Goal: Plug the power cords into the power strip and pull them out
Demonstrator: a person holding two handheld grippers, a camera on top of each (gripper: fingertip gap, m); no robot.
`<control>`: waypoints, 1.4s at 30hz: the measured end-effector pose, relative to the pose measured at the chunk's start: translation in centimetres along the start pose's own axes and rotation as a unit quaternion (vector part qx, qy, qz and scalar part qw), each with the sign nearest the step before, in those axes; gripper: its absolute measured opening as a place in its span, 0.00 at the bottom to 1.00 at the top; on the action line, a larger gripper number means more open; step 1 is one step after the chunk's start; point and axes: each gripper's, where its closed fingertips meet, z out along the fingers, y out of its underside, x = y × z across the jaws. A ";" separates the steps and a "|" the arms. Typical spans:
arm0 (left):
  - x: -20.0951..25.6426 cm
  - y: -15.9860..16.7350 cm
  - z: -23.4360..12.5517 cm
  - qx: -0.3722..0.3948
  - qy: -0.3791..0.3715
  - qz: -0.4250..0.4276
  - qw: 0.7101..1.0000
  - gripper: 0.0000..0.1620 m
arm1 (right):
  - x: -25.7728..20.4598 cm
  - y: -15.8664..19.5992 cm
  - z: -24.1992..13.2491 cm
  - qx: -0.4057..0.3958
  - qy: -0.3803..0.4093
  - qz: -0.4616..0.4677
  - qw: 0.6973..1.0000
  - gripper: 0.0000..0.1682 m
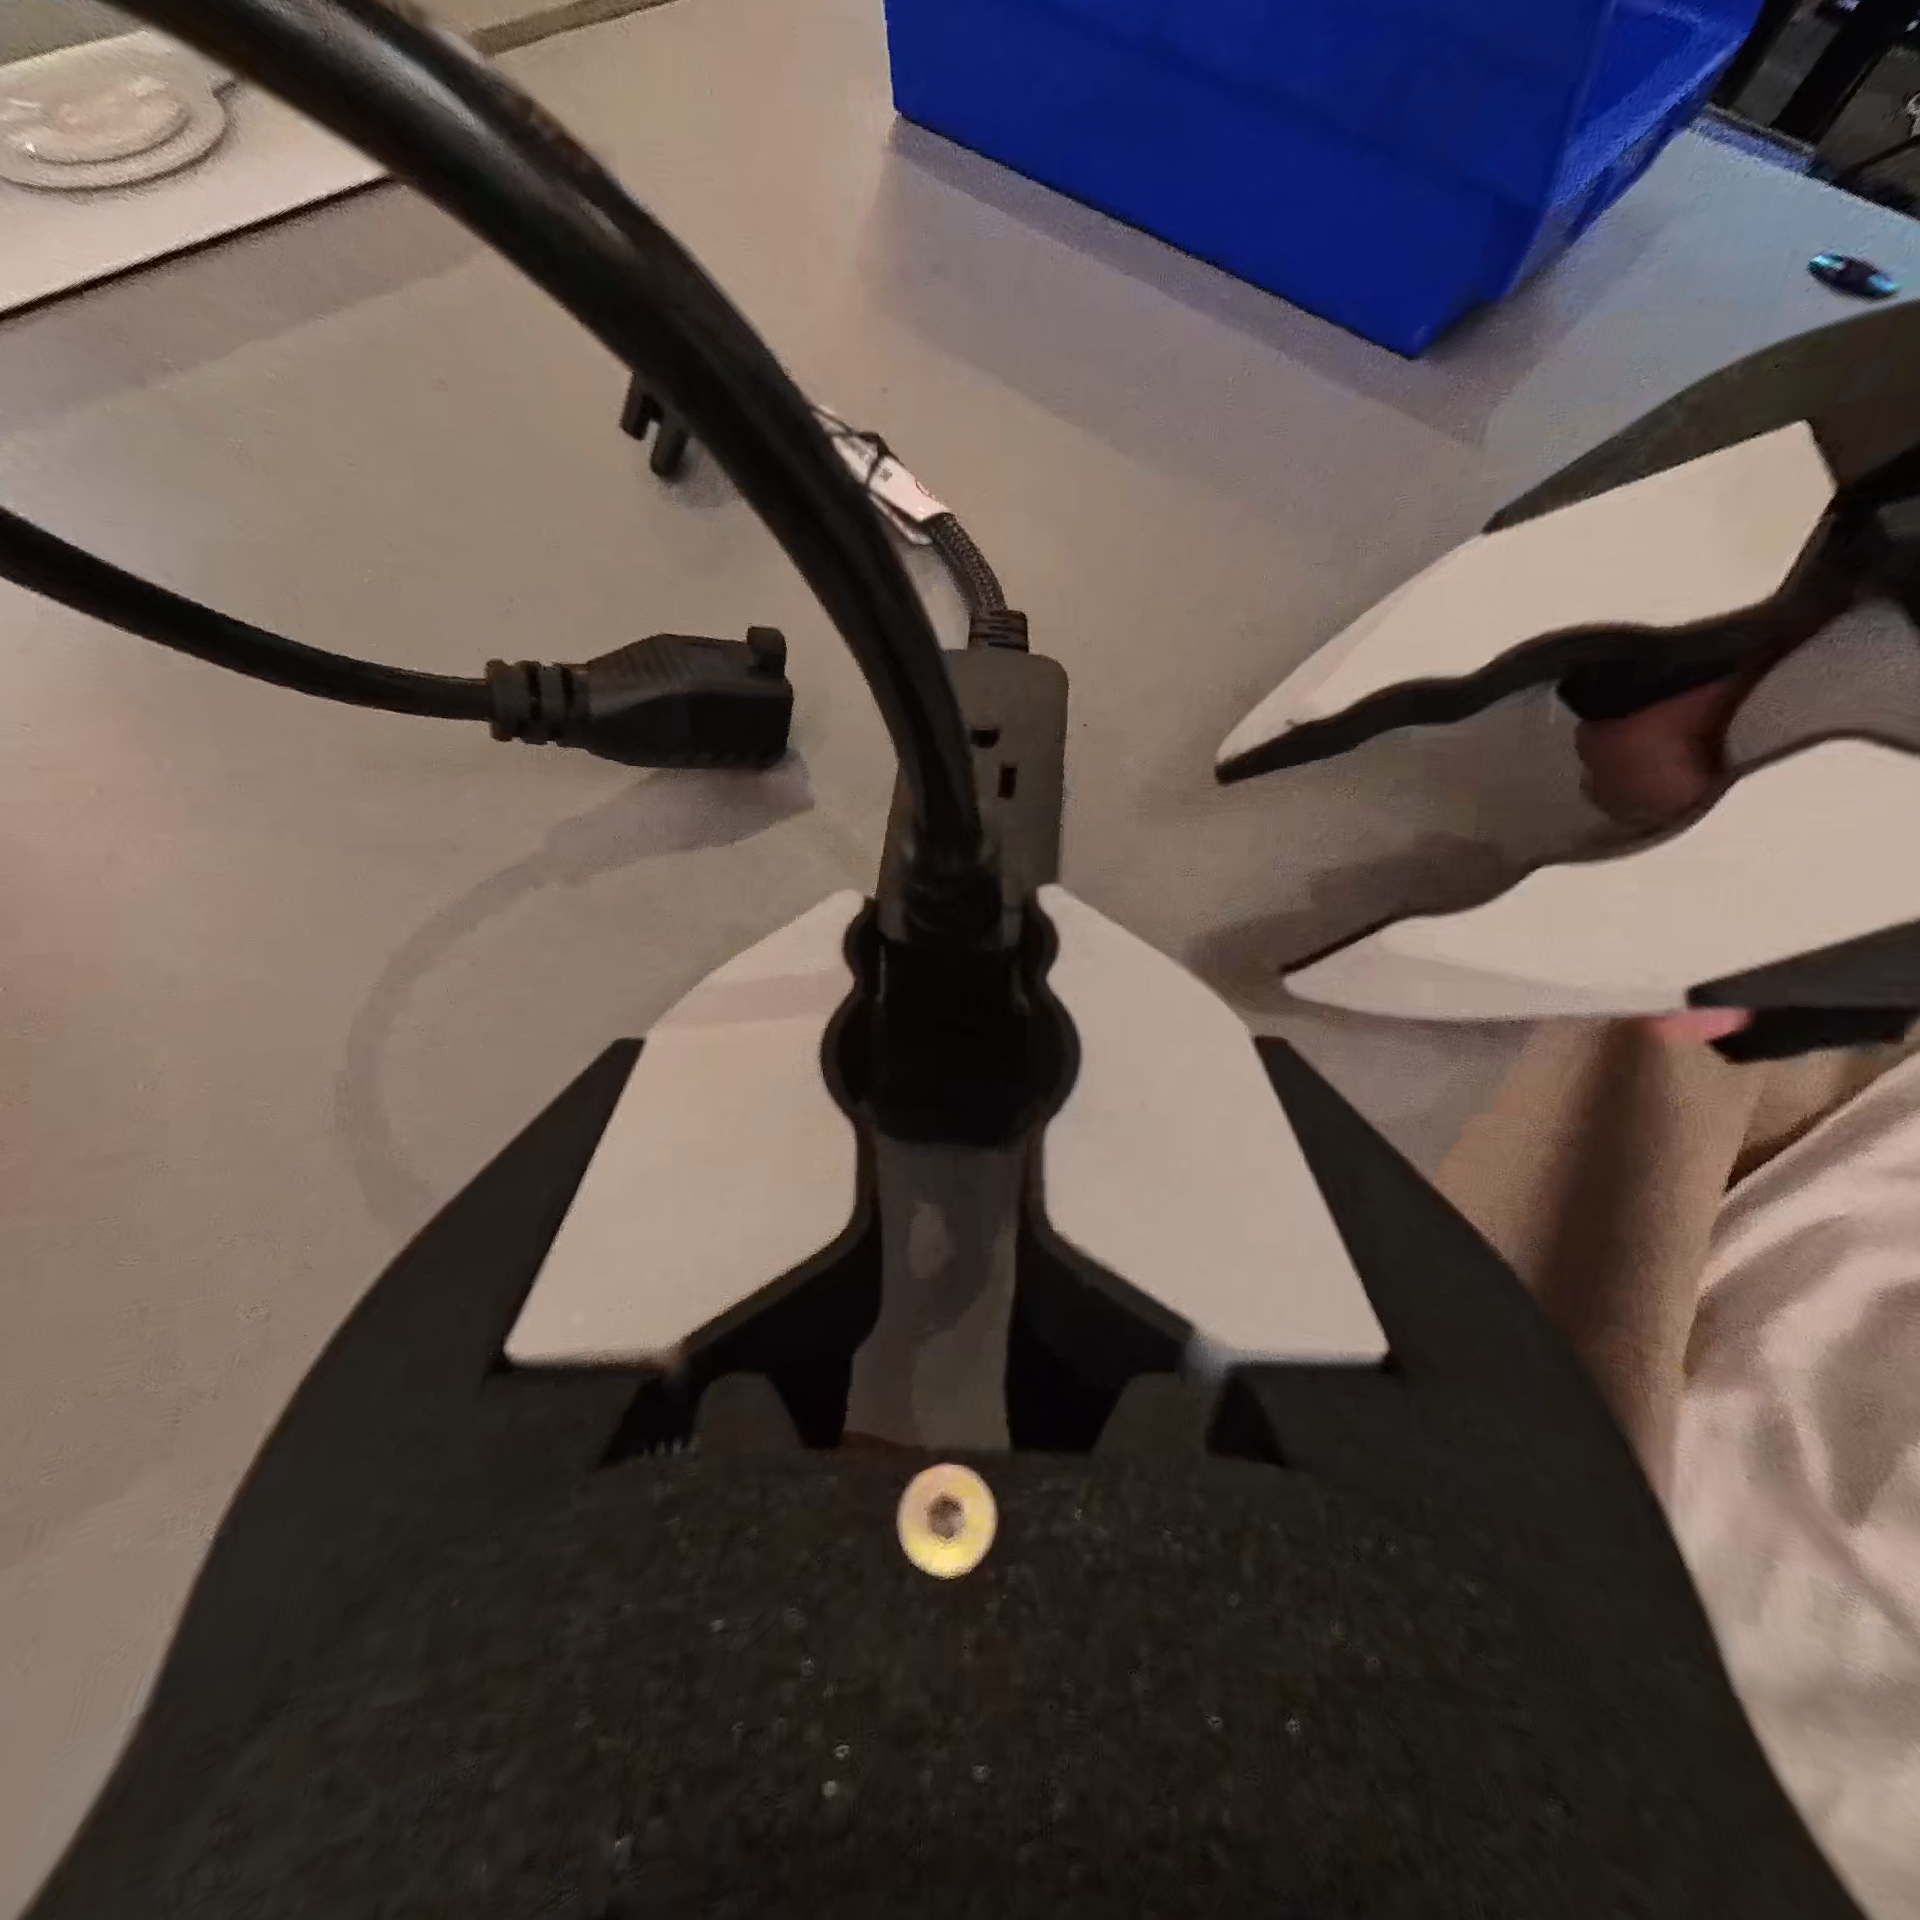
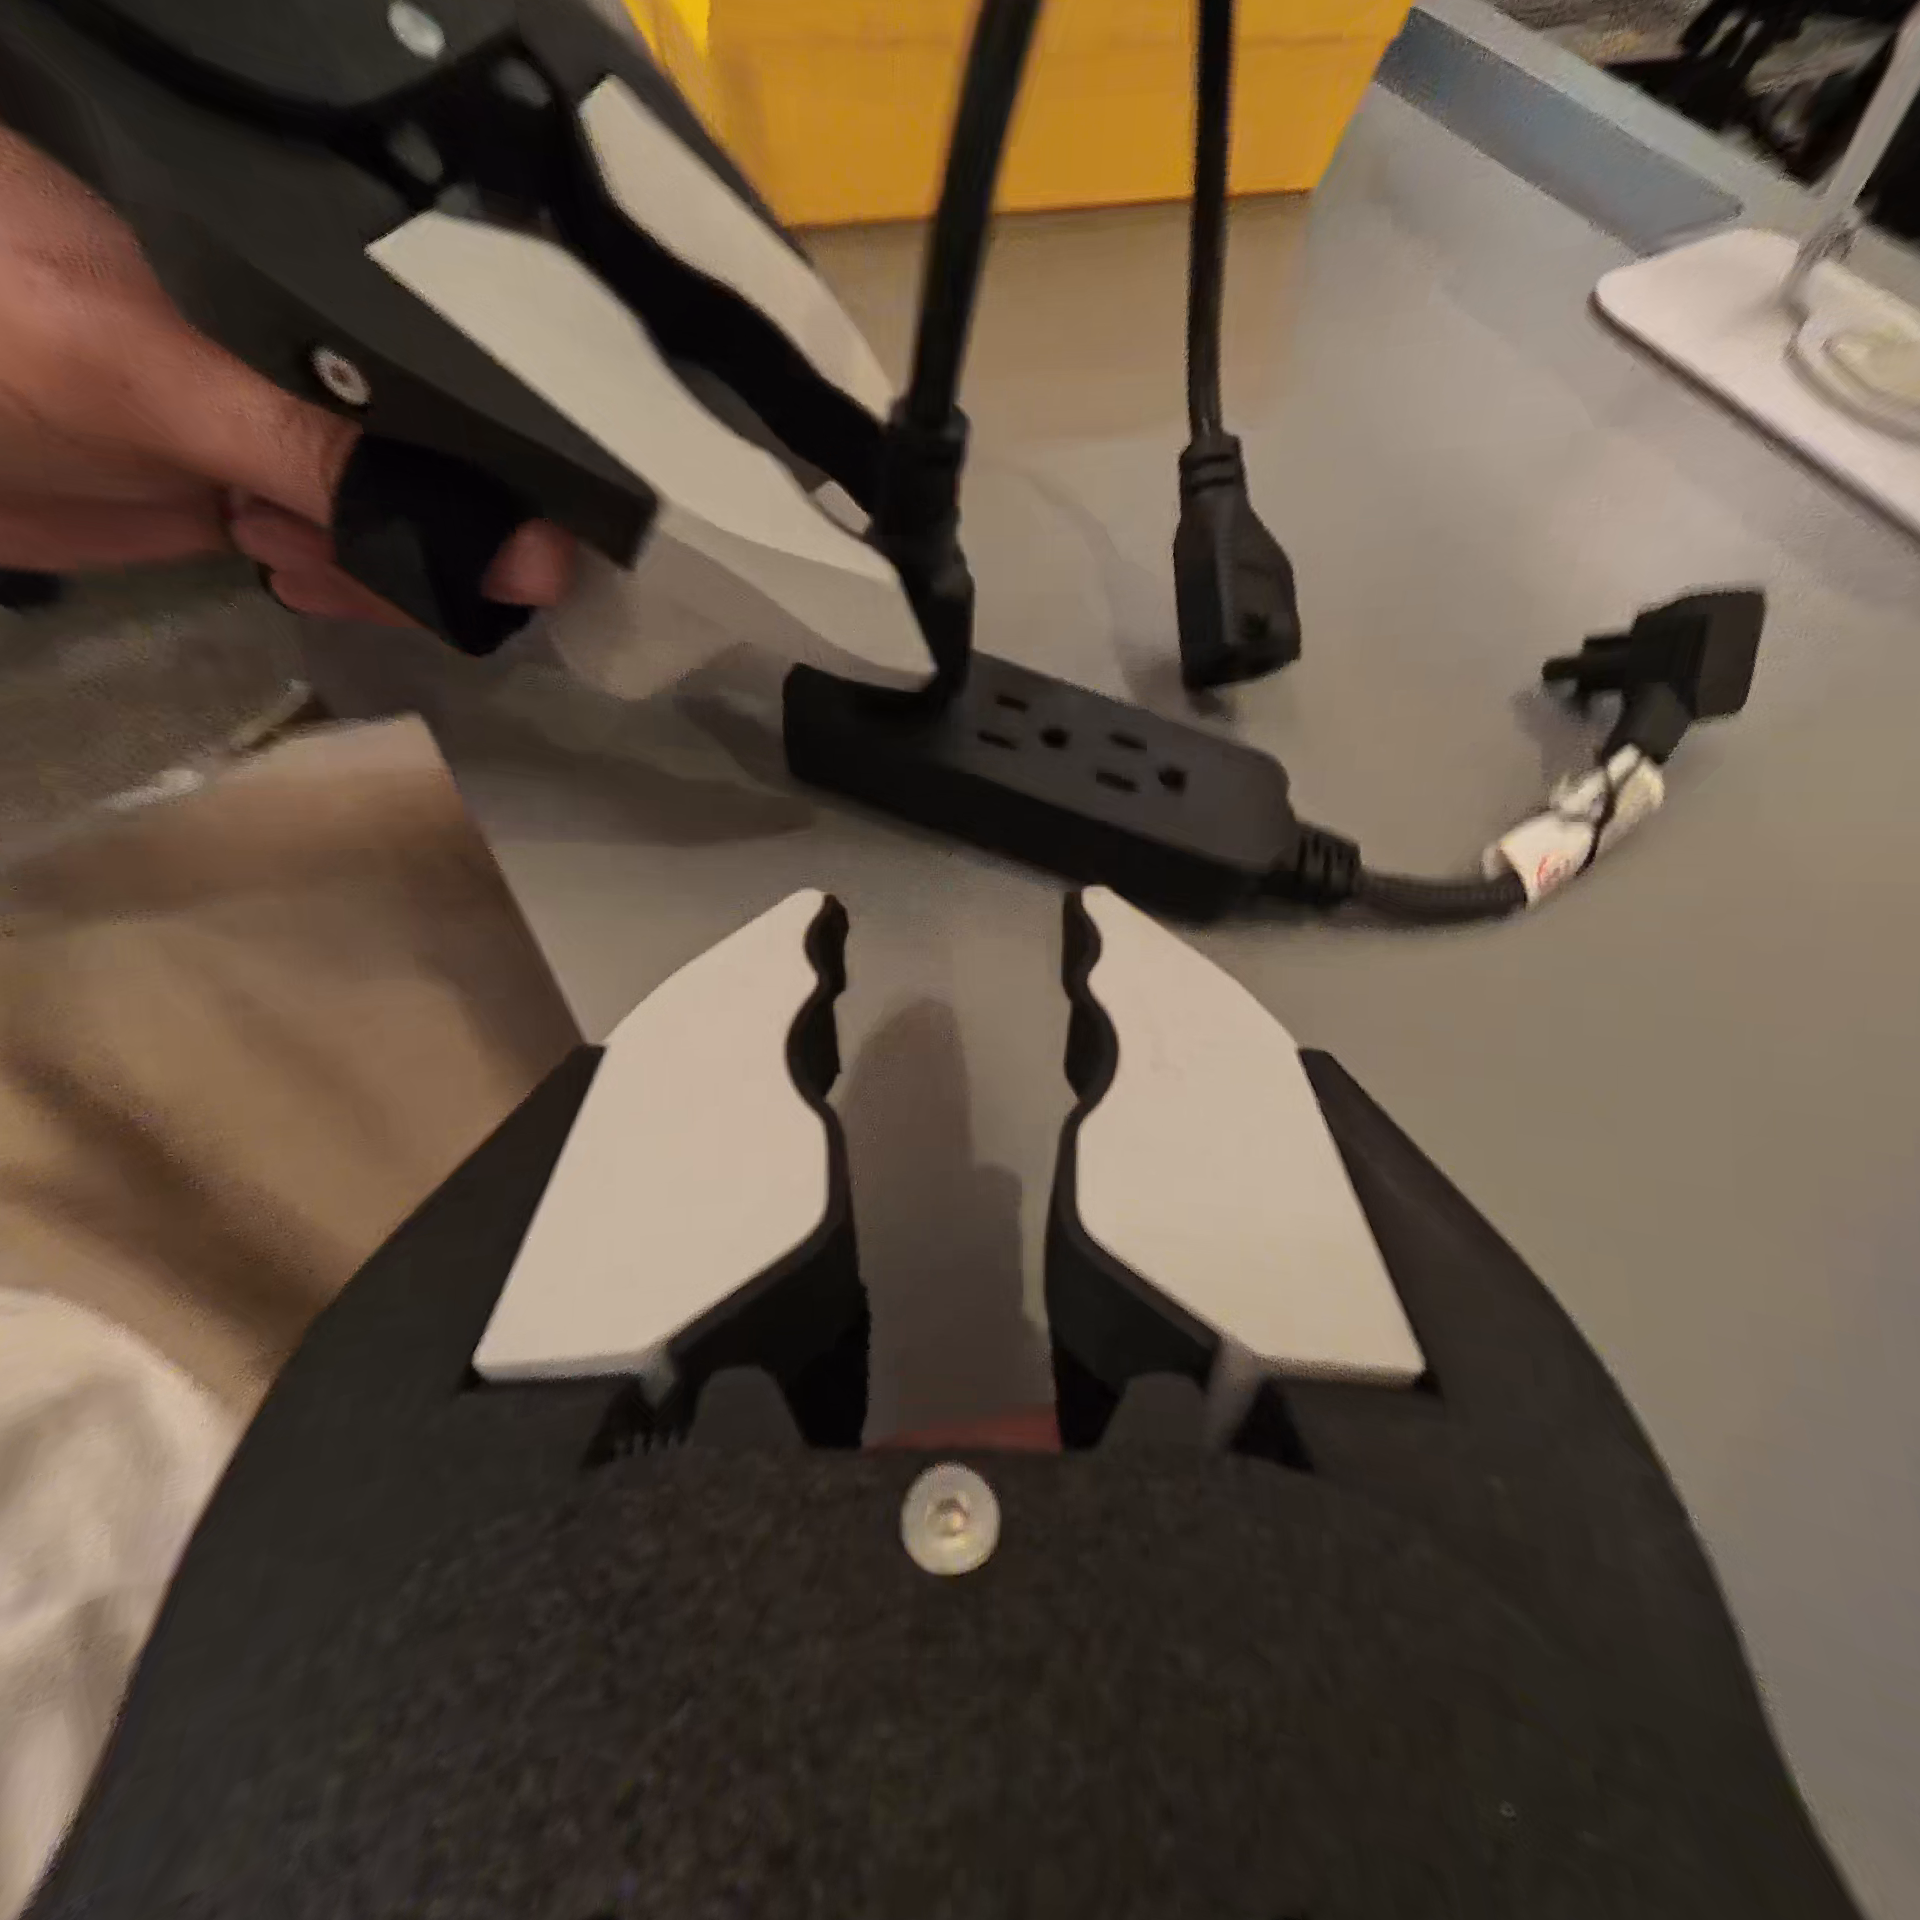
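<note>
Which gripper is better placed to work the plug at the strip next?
Left. The left gripper already clamps the plug at the strip's end outlet; the right gripper hangs open and empty.

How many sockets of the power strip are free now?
2. Both free sockets lie on the power strip, right of the plug held by the left gripper. That plug's socket is hidden.

Black power strip (image 2: 1039, 790), black cords (image 1: 582, 208); blue bin (image 1: 1299, 135); yellow bin (image 2: 1039, 94); grey table (image 1: 260, 935).
</note>
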 end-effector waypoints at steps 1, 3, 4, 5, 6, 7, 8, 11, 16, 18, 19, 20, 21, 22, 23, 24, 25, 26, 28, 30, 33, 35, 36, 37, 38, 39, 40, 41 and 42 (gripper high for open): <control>-0.1 -0.1 0.2 0.000 0.000 0.008 1.000 0.15 | -0.2 -0.4 0.8 -0.011 0.017 -0.026 0.999 0.23; 0.0 -0.3 0.6 0.003 0.008 0.005 1.000 0.15 | -0.1 -1.1 2.3 -0.016 0.039 -0.041 0.998 0.22; 0.0 -0.3 0.6 0.004 0.012 0.000 1.000 0.15 | -0.2 -1.7 2.9 -0.007 0.034 -0.029 0.999 0.21; 0.0 -0.3 0.6 0.004 0.015 -0.006 1.000 0.15 | -0.5 -2.0 3.5 -0.005 0.018 -0.011 1.000 0.20; -0.1 -0.3 0.6 0.003 0.017 -0.013 1.000 0.15 | -0.5 -2.1 4.1 -0.008 0.010 0.003 1.000 0.20; -0.2 -0.3 0.5 0.004 0.020 -0.023 1.000 0.15 | -0.2 -2.2 4.6 -0.013 0.013 0.008 1.000 0.22; -0.2 -0.4 0.6 0.005 0.025 -0.034 0.999 0.15 | -0.1 -2.4 5.1 -0.015 0.011 0.010 1.000 0.24; -0.7 -0.4 0.4 0.011 0.039 -0.054 0.998 0.15 | -0.3 -2.8 6.7 -0.029 -0.006 0.016 0.999 0.21; -1.6 -0.2 -0.1 0.001 0.044 -0.047 0.998 0.14 | -1.1 -3.0 7.7 -0.031 -0.048 0.007 0.998 0.18; -1.5 -0.2 -0.1 -0.002 0.042 -0.038 0.998 0.14 | -1.1 -2.9 7.7 -0.031 -0.053 0.012 0.998 0.18; -1.8 -0.1 -0.2 -0.004 0.038 -0.034 0.999 0.14 | -1.2 -3.0 7.9 -0.022 -0.047 0.031 0.998 0.19; -1.8 -0.1 -0.4 -0.003 0.041 -0.033 0.999 0.14 | -1.2 -3.1 8.0 -0.012 -0.045 0.035 0.998 0.18; -1.8 0.0 -0.4 0.000 0.043 -0.031 0.999 0.14 | -1.3 -3.2 8.1 -0.012 -0.047 0.034 0.998 0.18; -1.8 0.0 -0.5 0.001 0.043 -0.025 0.999 0.14 | -1.4 -3.2 8.0 -0.013 -0.050 0.036 0.998 0.18; -1.8 0.0 -0.5 -0.001 0.043 -0.018 0.999 0.14 | -1.5 -3.2 8.0 -0.014 -0.055 0.037 0.998 0.18; -1.8 0.0 -0.5 -0.003 0.041 -0.011 0.999 0.14 | -1.5 -3.2 7.9 -0.016 -0.060 0.040 0.997 0.18; -1.7 0.0 -0.4 -0.003 0.041 -0.008 0.999 0.14 | -1.5 -3.1 7.9 -0.017 -0.062 0.042 0.997 0.18; -1.6 0.0 -0.4 0.000 0.043 -0.009 0.999 0.14 | -1.4 -3.1 7.8 -0.017 -0.063 0.044 0.997 0.18; -1.5 -0.1 -0.3 0.003 0.051 -0.017 0.999 0.15 | -1.4 -3.1 7.6 -0.019 -0.072 0.053 0.996 0.17; -1.3 -0.2 -0.1 0.005 0.051 -0.019 0.998 0.15 | -1.2 -3.0 7.5 -0.021 -0.068 0.054 0.996 0.17; -1.0 -0.3 -0.1 0.007 0.054 -0.011 0.998 0.15 | -1.2 -2.9 7.2 -0.024 -0.072 0.059 0.995 0.18; -1.1 -0.3 -0.1 0.007 0.046 -0.001 0.999 0.15 | -1.4 -2.9 7.1 -0.027 -0.077 0.066 0.995 0.19; -1.3 -0.3 -0.1 0.008 0.038 0.003 0.999 0.15 | -1.7 -2.9 6.8 -0.028 -0.087 0.065 0.994 0.24; -1.4 -0.3 -0.2 0.009 0.033 0.004 0.999 0.15 | -2.2 -2.9 6.4 -0.026 -0.108 0.071 0.991 0.28; -1.6 -0.3 -0.2 0.009 0.032 0.000 0.999 0.15 | -2.5 -3.1 6.1 -0.019 -0.124 0.096 0.987 0.30; -1.7 -0.3 -0.2 0.010 0.031 -0.008 0.999 0.15 | -3.0 -3.4 5.6 -0.013 -0.152 0.139 0.979 0.31; -1.9 -0.3 -0.3 0.011 0.030 -0.016 0.999 0.15 | -3.7 -3.8 5.0 -0.011 -0.193 0.177 0.965 0.32; -2.1 -0.3 -0.3 0.012 0.030 -0.024 0.999 0.15 | -3.8 -4.2 4.3 -0.005 -0.221 0.211 0.952 0.33; -2.3 -0.3 -0.4 0.012 0.031 -0.032 0.999 0.15 | -3.5 -4.7 3.8 0.007 -0.237 0.246 0.940 0.34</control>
